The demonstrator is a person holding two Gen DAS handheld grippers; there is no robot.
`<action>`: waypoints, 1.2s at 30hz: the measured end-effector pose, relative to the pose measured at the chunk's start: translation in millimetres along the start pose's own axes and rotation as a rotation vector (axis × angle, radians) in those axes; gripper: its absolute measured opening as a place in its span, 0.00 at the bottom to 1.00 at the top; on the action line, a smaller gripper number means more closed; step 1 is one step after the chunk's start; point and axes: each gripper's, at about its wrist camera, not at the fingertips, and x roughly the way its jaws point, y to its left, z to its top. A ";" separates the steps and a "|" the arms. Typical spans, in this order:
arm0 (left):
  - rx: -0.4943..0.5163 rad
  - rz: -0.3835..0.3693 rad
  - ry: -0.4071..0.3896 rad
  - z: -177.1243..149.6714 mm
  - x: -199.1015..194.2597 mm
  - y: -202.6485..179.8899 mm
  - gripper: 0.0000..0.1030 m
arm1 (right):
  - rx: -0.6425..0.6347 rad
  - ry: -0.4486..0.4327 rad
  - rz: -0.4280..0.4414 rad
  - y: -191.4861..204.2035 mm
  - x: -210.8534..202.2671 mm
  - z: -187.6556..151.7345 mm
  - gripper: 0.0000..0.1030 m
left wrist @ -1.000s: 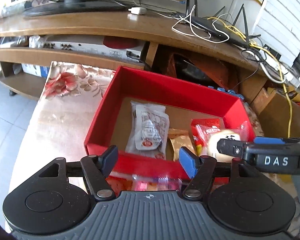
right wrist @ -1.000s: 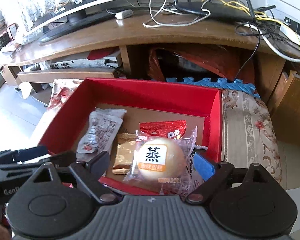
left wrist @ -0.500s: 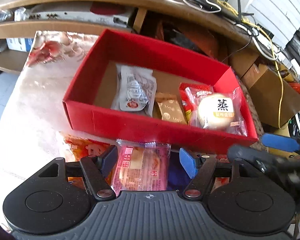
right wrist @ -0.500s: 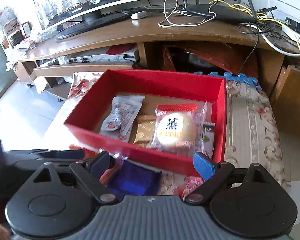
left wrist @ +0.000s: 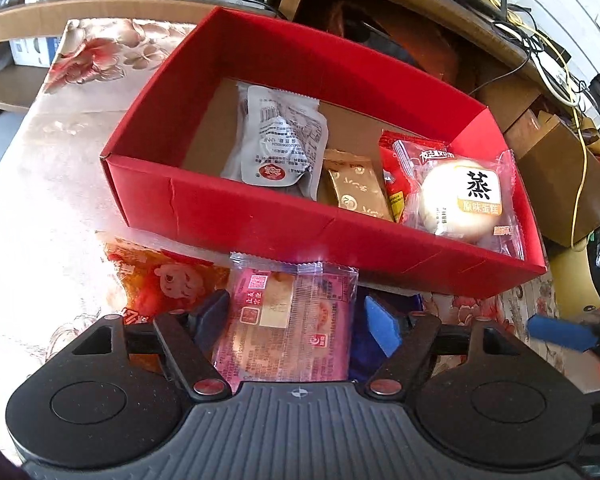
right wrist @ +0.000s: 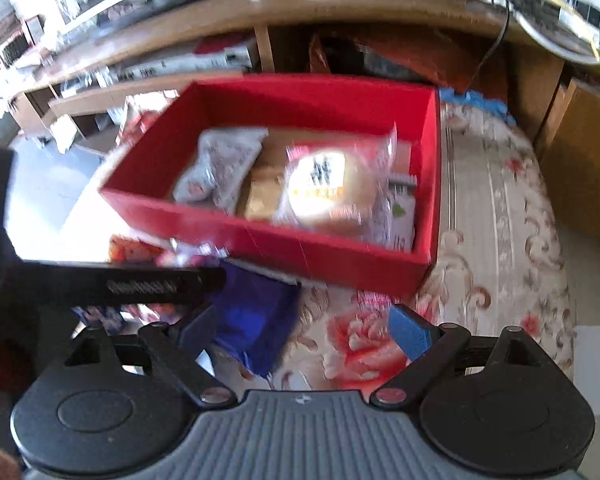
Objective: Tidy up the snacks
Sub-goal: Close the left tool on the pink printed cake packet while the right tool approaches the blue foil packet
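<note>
Both tools lowered; only left view shows pink snack packet [left wrist: 290, 320].

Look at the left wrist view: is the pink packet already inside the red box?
No: the pink packet lies on the cloth outside the red box, in front of its near wall, between the left gripper's open jaws.

Sunlit floral cloth [left wrist: 40, 184] below a cable-strewn wooden shelf unit [right wrist: 340, 12].
</note>
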 end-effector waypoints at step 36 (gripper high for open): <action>0.036 -0.088 -0.033 -5.1 -31.9 10.5 0.56 | -0.369 0.022 -0.113 39.9 22.6 -36.1 0.88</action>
